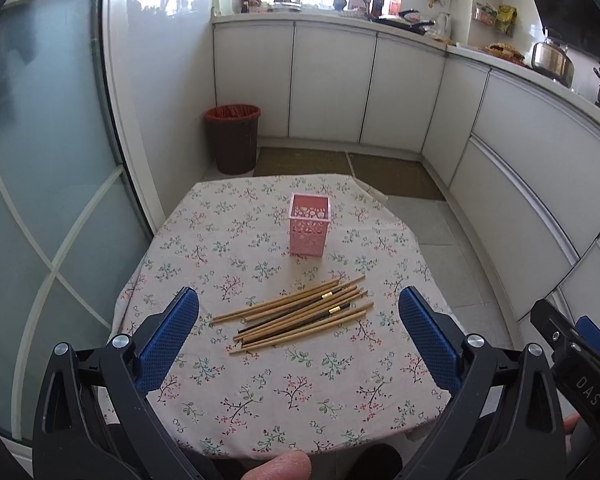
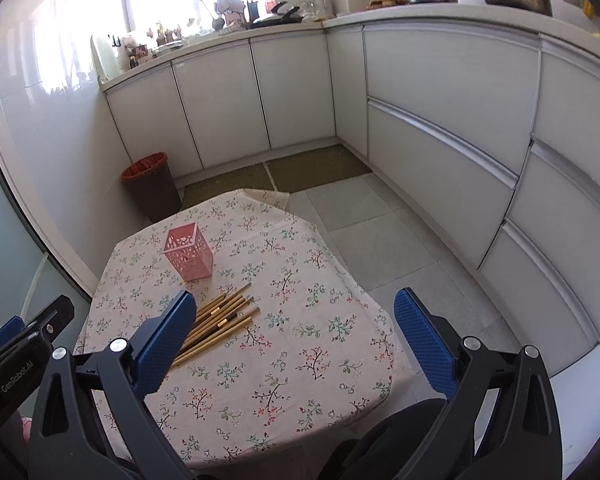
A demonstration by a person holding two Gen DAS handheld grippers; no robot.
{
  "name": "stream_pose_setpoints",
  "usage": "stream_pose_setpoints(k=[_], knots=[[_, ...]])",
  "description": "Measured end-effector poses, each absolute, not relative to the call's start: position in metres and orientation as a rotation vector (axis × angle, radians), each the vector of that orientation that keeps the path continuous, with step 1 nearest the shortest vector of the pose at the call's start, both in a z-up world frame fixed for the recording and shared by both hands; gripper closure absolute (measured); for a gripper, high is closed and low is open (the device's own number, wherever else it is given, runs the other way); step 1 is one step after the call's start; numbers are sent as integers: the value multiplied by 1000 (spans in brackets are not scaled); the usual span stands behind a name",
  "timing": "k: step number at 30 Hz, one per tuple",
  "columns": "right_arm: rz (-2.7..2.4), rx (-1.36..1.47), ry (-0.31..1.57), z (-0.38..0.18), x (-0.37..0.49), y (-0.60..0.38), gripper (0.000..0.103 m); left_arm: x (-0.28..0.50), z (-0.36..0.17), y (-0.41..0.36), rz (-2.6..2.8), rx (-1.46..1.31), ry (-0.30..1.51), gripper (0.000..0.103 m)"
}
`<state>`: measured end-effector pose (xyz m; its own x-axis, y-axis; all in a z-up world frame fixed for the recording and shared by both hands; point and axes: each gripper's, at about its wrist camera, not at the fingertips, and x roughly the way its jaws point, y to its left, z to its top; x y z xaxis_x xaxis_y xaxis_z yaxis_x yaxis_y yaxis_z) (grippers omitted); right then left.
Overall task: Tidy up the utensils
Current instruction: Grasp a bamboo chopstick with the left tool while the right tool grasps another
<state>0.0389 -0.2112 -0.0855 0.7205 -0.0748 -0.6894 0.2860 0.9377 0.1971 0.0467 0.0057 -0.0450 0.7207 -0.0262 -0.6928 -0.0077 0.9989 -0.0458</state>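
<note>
Several wooden chopsticks (image 1: 300,312) lie in a loose pile on the floral tablecloth (image 1: 284,392). A pink perforated square holder (image 1: 309,225) stands upright and empty behind them. My left gripper (image 1: 298,336) is open, held above the near side of the pile. My right gripper (image 2: 296,340) is open, to the right of the chopsticks (image 2: 220,326); its left finger hides part of the pile. The holder (image 2: 189,252) is at its far left.
A small table (image 2: 340,360) sits in a kitchen corner. A brown bin (image 1: 233,138) with a red liner stands on the floor behind it. White cabinets (image 2: 440,152) run along the back and right. A glass door (image 1: 40,200) is at the left.
</note>
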Motion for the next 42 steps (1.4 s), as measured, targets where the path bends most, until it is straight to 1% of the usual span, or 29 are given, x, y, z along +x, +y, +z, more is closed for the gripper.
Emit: stream_pose_setpoints(k=[3,8,11,15,16,18,19,20,22,25,30,42], knots=[[-169,347,849,-113,58,-221,7,76,-75,-2,-57,13,881,7],[-118,472,1018,-173,84,-246,7,128,-145,-15,-173,139,1106,7],[-116,570,1072,-203,91,-262,7,149,-174,-20,-336,129,1168,7],[-136,621,1094,-223,102,-278,7,168,-202,-45,-523,258,1201,7],[-143,619,1096,-225,105,-280,7,173,-208,-50,-562,280,1208,9],[-157,619,1103,-231,110,-286,7,181,-218,-61,-640,296,1239,15],[-160,628,1107,-236,112,-291,7,186,-224,-66,-677,301,1261,20],[-163,639,1111,-240,114,-294,7,191,-231,-71,-702,311,1282,29],[-169,661,1117,-247,119,-301,7,200,-244,-81,-733,342,1319,38],[-180,677,1116,-255,125,-310,7,211,-257,-92,-808,363,1347,43],[-182,698,1127,-264,134,-317,7,218,-269,-111,-889,423,1371,46],[-187,691,1145,-272,141,-315,7,230,-301,-111,-881,539,1404,45]])
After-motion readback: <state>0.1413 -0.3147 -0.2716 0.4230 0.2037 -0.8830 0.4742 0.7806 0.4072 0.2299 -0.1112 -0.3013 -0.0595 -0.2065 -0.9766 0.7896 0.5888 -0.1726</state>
